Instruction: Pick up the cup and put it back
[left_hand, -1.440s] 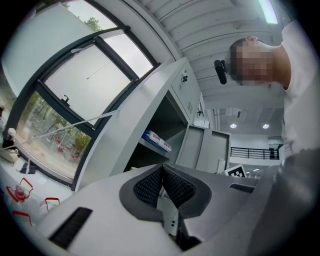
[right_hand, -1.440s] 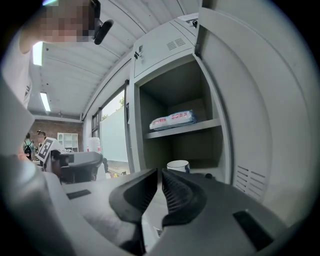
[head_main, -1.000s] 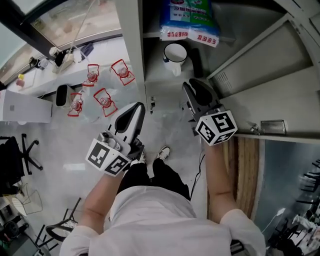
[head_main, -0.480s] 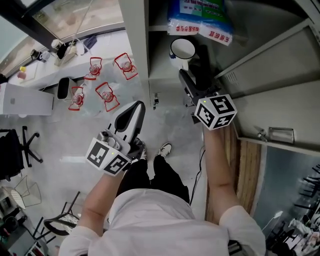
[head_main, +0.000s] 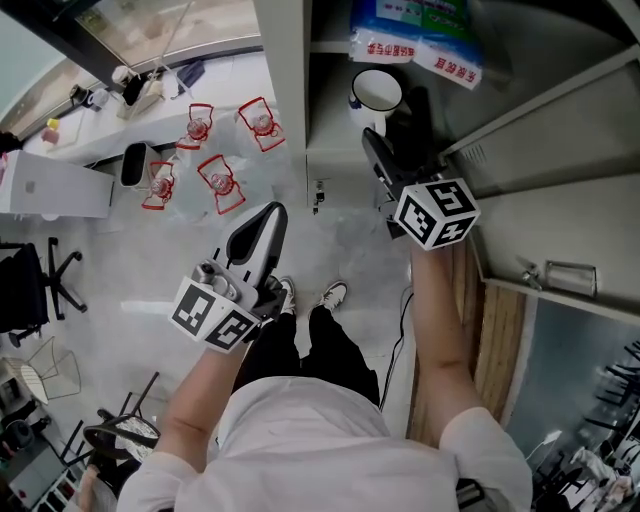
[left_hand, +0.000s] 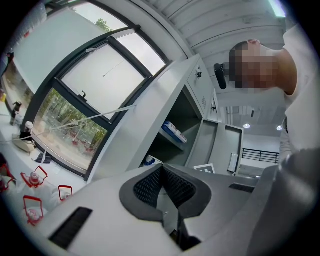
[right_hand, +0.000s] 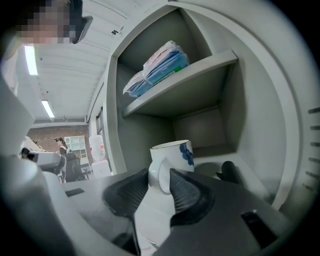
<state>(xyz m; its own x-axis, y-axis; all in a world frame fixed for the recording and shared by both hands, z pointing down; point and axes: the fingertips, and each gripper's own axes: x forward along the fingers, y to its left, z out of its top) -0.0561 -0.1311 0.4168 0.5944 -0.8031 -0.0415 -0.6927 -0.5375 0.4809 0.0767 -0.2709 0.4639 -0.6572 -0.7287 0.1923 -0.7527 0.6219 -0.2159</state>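
**Head view.** A grey cabinet (head_main: 296, 90) stands open, and the cup (head_main: 378, 92) sits inside it on the lower shelf. The cup is upright, so its long axis is vertical and its open mouth faces up at the camera. Its handle points out of the cabinet, toward the right gripper (head_main: 385, 150). That gripper reaches into the cabinet's opening, with its tips at the handle. A blue packet (head_main: 415, 30) lies on the cabinet's shelf above the cup. The left gripper (head_main: 265, 222) hangs outside the cabinet, off its left wall and well apart from the cup.

**Left gripper view.** The left gripper (left_hand: 162, 170) has its two pads closed together at the tips, with nothing between them. Beyond the tips stands the cabinet (left_hand: 150, 120), and the cup (left_hand: 148, 161) shows small and low inside it, under the packet (left_hand: 175, 132).

**Right gripper view.** The cup (right_hand: 176, 152), white with a blue mark, stands upright on the cabinet's (right_hand: 250, 125) lower shelf. Its handle faces the camera and stands between the pads of the right gripper (right_hand: 159, 174). These jaws have just been opening wide and then easing in slightly. They now stand apart around the handle, with a gap on the left side, and do not clamp it. A dark object (right_hand: 230, 172) lies deeper in the cabinet, to the right of the cup.
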